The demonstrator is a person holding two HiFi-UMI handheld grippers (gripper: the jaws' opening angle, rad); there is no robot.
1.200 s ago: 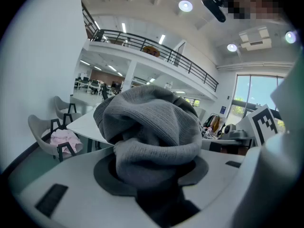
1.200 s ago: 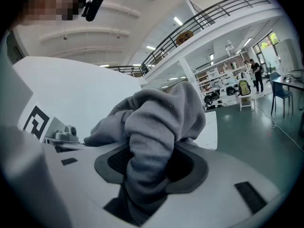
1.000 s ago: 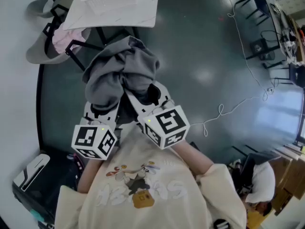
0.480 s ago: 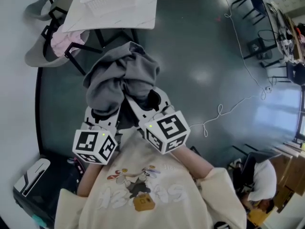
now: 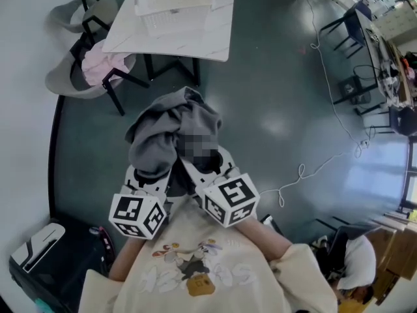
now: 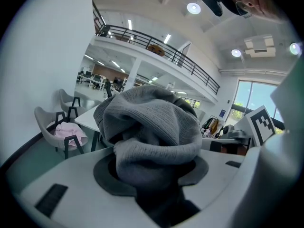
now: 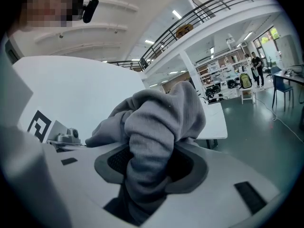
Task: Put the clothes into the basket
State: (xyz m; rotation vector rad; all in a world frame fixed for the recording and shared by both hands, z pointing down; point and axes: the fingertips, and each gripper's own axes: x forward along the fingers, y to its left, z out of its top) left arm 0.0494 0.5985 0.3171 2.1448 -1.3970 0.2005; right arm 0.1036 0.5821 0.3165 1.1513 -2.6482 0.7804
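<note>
The left gripper [image 6: 154, 177] and the right gripper [image 7: 149, 175] are each clamping a fold of the grey garment [image 5: 171, 130], a thick, ribbed knit bunching into a crumpled heap. It is hanging in the air at the grippers' 12 o'clock, with the white basket [image 5: 171, 5] sitting on the table [image 5: 208, 36] beyond.

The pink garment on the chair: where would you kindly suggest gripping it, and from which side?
Probably its bunched upper folds, coming from above: the pink garment lies crumpled in the chair seat, with the shell behind and black arm frames beside it.
</note>
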